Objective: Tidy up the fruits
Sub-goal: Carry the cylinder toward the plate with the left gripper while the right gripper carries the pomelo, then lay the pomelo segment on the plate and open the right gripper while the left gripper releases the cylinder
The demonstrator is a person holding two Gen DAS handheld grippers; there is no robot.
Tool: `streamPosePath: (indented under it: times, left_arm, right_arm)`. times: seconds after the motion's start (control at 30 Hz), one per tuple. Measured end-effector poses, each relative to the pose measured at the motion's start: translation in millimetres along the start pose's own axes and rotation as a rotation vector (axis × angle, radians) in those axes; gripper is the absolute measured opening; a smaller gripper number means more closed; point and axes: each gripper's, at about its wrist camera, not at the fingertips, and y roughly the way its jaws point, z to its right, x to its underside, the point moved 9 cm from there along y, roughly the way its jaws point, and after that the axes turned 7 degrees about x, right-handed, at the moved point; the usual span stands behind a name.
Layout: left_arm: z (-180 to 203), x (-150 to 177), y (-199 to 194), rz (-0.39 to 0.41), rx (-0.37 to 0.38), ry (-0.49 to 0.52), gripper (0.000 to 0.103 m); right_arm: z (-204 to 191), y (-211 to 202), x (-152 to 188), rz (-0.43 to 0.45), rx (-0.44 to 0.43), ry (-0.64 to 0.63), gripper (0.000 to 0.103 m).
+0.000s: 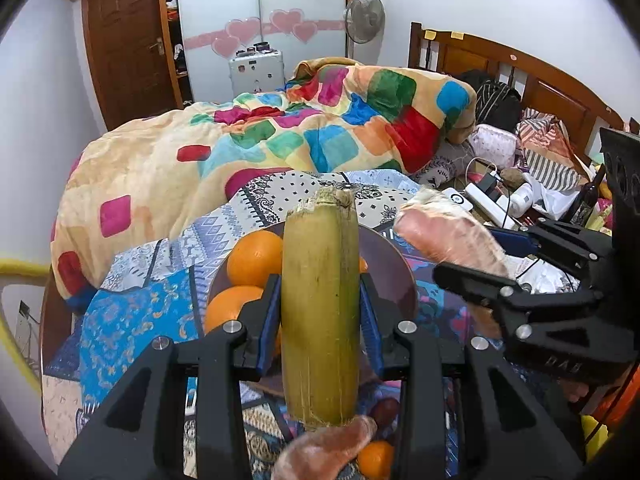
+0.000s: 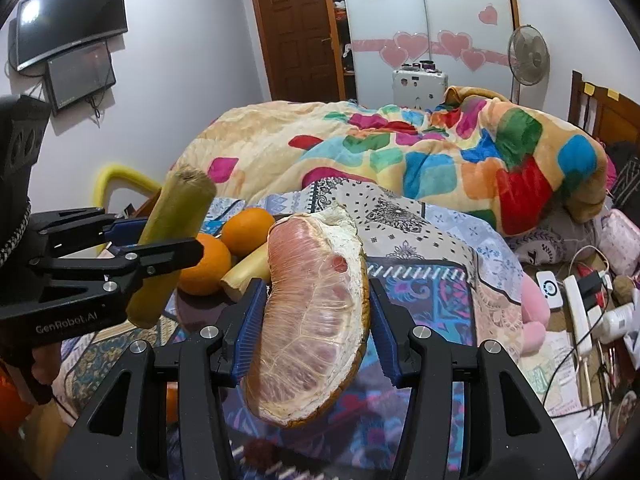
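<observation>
My left gripper [image 1: 320,312] is shut on a yellow-green sugarcane piece [image 1: 320,308], held upright above a dark round plate [image 1: 396,284]. Two oranges [image 1: 254,258] lie on the plate's left side. My right gripper [image 2: 316,316] is shut on a plastic-wrapped pink pomelo wedge [image 2: 312,320]; it also shows in the left wrist view [image 1: 448,240] at the right of the plate. In the right wrist view the left gripper [image 2: 156,248] holds the sugarcane [image 2: 172,248] at the left, beside the oranges [image 2: 248,230] and a second sugarcane piece [image 2: 246,272].
A patterned cloth [image 1: 132,320] covers the table. Another pomelo piece [image 1: 328,452], an orange [image 1: 374,460] and a dark red fruit [image 1: 386,410] lie near the front. A colourful blanket [image 1: 280,136] covers the bed behind. A power strip and cables [image 2: 580,312] lie at right.
</observation>
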Motion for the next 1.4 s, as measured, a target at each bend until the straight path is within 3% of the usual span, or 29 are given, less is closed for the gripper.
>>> streamPosePath:
  times: [0.23, 0.63, 1.03, 1.4]
  left_arm:
    - [-17, -3, 32, -0.045, 0.008, -0.018, 0.037]
    - [-30, -5, 68, -0.099, 0.057, -0.075, 0.037]
    - [-28, -5, 68, -0.089, 0.043, -0.050, 0.037]
    - [-25, -5, 36, -0.045, 0.025, -0.064, 0.037]
  right_arm:
    - [-1, 30, -5, -0.041, 0.039, -0.032, 0.047]
    - [0, 66, -6, -0.133, 0.033, 0.006, 0.047]
    - [5, 76, -6, -0.146, 0.053, 0.025, 0.051]
    - [4, 40, -11, -0.084, 0.070, 0.004, 0.051]
